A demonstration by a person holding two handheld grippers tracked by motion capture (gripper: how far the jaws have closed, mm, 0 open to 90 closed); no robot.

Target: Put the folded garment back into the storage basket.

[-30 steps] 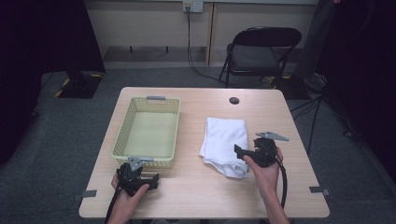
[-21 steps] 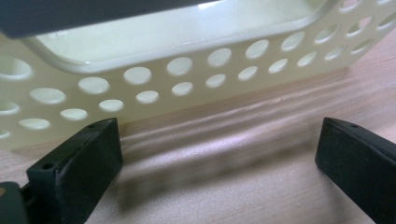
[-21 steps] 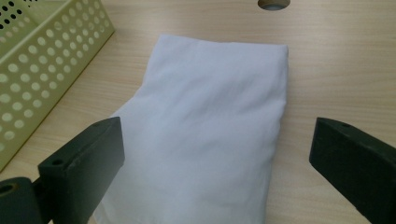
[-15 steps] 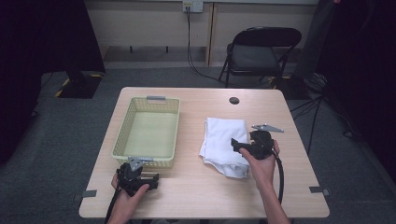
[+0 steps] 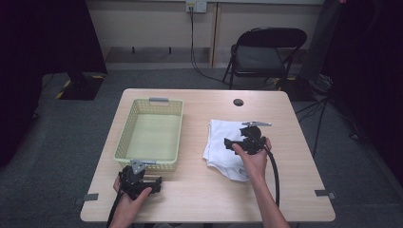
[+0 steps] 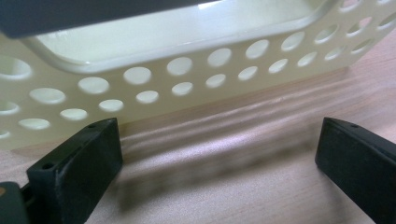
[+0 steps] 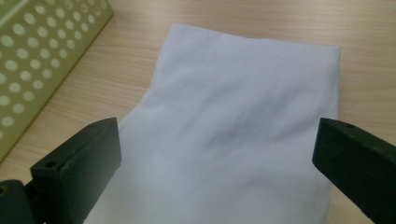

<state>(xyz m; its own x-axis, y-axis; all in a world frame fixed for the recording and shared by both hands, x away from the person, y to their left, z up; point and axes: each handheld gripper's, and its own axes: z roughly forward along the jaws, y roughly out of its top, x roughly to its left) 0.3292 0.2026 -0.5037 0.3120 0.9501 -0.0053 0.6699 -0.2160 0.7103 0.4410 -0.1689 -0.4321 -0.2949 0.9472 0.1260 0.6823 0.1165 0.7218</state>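
White cloth at centre-right of the high view, long axis running up-frame — right gripper hovers over its middle, jaws wide; left gripper, also wide, idles by the basket.

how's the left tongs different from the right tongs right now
The left tongs sit low on the table facing the yellow basket, with bare wood between the jaws. The right tongs are held over the folded white cloth, with cloth between the jaws. The right tongs carry a grey plate on top. Both are black, open and hold nothing.
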